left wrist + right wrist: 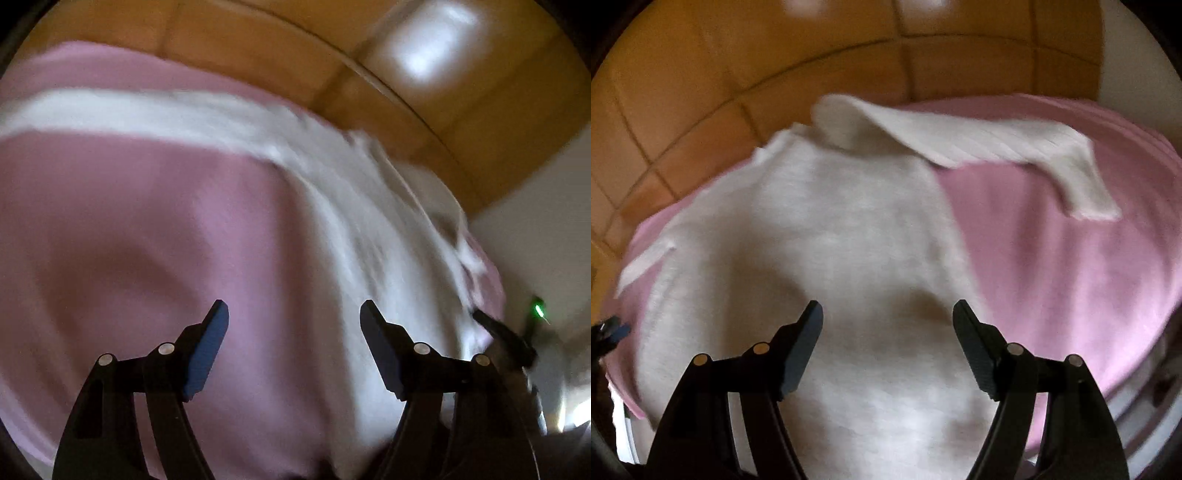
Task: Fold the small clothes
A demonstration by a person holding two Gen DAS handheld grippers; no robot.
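White fuzzy knit garment (849, 240) lies spread on pink bedsheet (1071, 258). Right gripper (888, 314) and left gripper (294, 314) gape empty above it (folded sleeve resolved in right view only).

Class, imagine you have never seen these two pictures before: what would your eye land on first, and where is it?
First, the white garment spread over the pink cloth, filling the middle of the right wrist view, one long sleeve stretched across the pink toward the right. Next, each view's foreground: the open right gripper over the white fabric and the open left gripper over pink cloth. Behind lies an orange tiled floor.
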